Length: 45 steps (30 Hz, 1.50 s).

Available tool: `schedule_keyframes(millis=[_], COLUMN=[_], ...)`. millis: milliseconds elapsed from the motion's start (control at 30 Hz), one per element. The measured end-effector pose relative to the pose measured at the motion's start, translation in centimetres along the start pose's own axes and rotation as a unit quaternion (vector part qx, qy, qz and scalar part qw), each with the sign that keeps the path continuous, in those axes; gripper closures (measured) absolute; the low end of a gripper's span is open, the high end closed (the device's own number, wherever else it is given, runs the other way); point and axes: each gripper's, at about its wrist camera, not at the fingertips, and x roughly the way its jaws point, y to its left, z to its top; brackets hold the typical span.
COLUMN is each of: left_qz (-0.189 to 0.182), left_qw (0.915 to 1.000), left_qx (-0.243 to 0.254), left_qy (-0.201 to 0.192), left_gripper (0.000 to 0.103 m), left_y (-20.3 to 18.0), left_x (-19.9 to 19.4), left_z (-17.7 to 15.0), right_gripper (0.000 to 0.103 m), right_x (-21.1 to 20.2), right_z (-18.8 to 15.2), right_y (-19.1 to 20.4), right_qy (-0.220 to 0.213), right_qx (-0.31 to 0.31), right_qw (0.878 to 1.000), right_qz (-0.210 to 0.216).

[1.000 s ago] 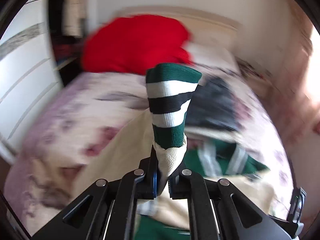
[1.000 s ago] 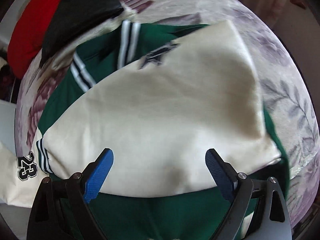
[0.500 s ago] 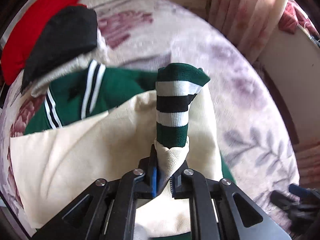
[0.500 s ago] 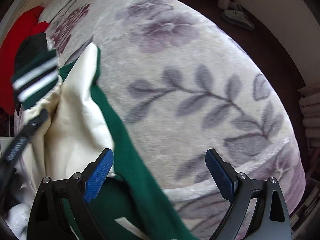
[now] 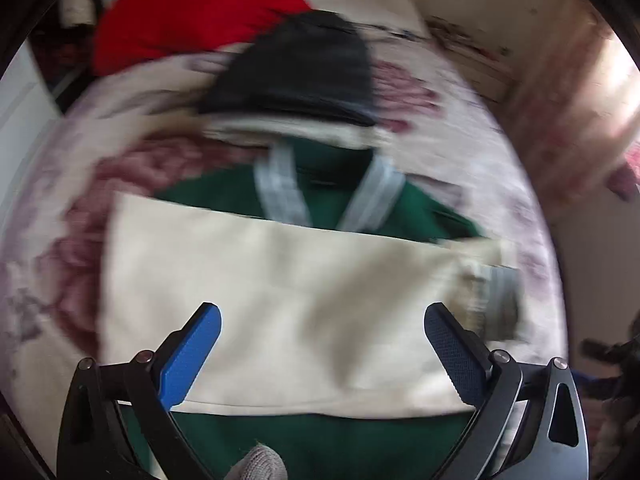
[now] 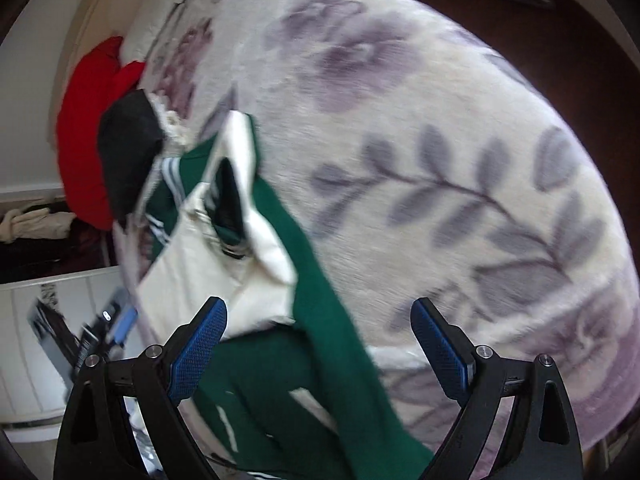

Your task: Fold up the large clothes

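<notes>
A green varsity jacket with cream sleeves lies on the bed. One cream sleeve is folded flat across its body, its striped cuff at the jacket's right edge. My left gripper hovers over that sleeve. Its jaws are opening wide and nothing is gripped between the blue pads. The picture is blurred by motion. In the right wrist view the jacket runs along the bed's left side, with the cuff lying on the cream sleeve. My right gripper stands open above the jacket's green edge and holds nothing.
A floral blanket covers the bed. A folded black garment and a red cushion lie beyond the jacket's collar. A white wardrobe stands left of the bed and a curtain hangs on the right.
My left gripper let go of the striped cuff, its jaws sprang wide and it drew back. The sleeve now lies flat across the jacket. The right gripper stays open.
</notes>
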Motion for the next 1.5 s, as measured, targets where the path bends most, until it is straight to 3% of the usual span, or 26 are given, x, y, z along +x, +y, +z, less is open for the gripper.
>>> schedule_keyframes(millis=[133,167,200,233,267,300,433,533,567,600,667,733,833,900,1100,1200,1300,1333,1367,1400,1500], left_qz=[0.138,0.156,0.171,0.185,0.189,0.191,0.164,0.136,0.13,0.12,0.097,0.075,0.057,0.075,0.106,0.131,0.151,0.154,0.156,0.161,0.147], left_qw=[0.9902,0.9872,0.9842,0.9808,0.9795,0.9779,0.976,0.9798,0.9819,0.9849,0.9904,0.9934,0.9943,0.9931,0.986,0.9819,0.9766,0.975,0.9738,0.9724,0.9724], left_qx=[-0.021,-0.029,-0.037,-0.048,-0.053,-0.063,-0.108,-0.116,-0.113,-0.107,-0.09,-0.085,-0.087,-0.086,-0.118,-0.125,-0.139,-0.144,-0.147,-0.148,-0.152], left_qy=[0.01,0.018,0.027,0.039,0.047,0.058,0.093,0.089,0.079,0.066,0.039,0.02,0.026,0.028,0.05,0.056,0.065,0.07,0.075,0.083,0.098], left_gripper=[0.0,0.0,0.0,0.0,0.0,0.0,0.0,0.0,0.0,0.0,0.0,0.0,0.0,0.0,0.0,0.0,0.0,0.0,0.0,0.0,0.0], left_y=[7.9,9.8,11.5,13.4,14.5,15.8,19.3,19.4,19.1,18.7,17.7,16.7,15.6,14.6,11.2,8.7,5.9,5.0,4.2,3.4,1.0], left_x=[2.3,3.0,3.8,4.7,5.3,6.2,9.0,7.9,7.0,5.8,4.0,2.6,2.2,1.9,0.7,-0.8,-2.3,-2.7,-3.0,-3.3,-4.4], left_z=[0.0,-0.3,-0.7,-1.3,-1.7,-2.1,-3.6,-4.1,-4.0,-4.0,-3.8,-4.2,-4.9,-6.0,-10.6,-12.5,-14.5,-15.2,-15.8,-16.4,-17.9], right_gripper=[0.009,0.01,0.018,0.028,0.067,0.096,0.097,0.092,0.082,0.064,0.047,0.046,0.04,0.036,0.036,0.036,0.037,0.042,0.075,0.087,0.094], right_x=[4.9,6.3,8.2,9.4,10.6,11.4,11.1,11.3,10.6,9.6,6.5,3.8,2.0,2.1,11.0,16.8,21.3,21.8,22.1,22.0,19.9], right_z=[3.1,3.7,4.5,4.8,5.1,5.1,5.3,4.9,4.4,3.9,2.8,2.3,4.4,7.2,17.2,19.2,18.7,18.4,18.1,17.9,17.4], right_y=[4.9,5.8,7.0,7.6,8.2,9.0,8.2,6.8,6.8,6.8,6.4,6.0,5.4,5.4,5.1,4.8,5.7,6.1,6.7,7.5,10.1], right_qy=[0.014,0.022,0.033,0.041,0.052,0.053,0.017,0.068,0.08,0.081,0.067,0.064,0.062,0.055,0.098,0.16,0.229,0.23,0.229,0.22,0.163], right_qx=[-0.053,-0.062,-0.072,-0.079,-0.086,-0.091,-0.076,-0.05,-0.041,-0.036,-0.012,0.019,0.039,0.021,0.005,-0.006,-0.032,-0.041,-0.054,-0.072,-0.153], right_qw=[0.998,0.998,0.997,0.996,0.995,0.994,0.993,0.994,0.994,0.994,0.996,0.997,0.997,0.998,0.995,0.987,0.973,0.972,0.971,0.973,0.974], right_qz=[0.004,0.0,-0.004,-0.004,-0.009,-0.03,-0.091,-0.066,-0.062,-0.065,-0.06,-0.046,-0.034,-0.038,0.01,0.013,0.024,0.025,0.028,0.014,-0.024])
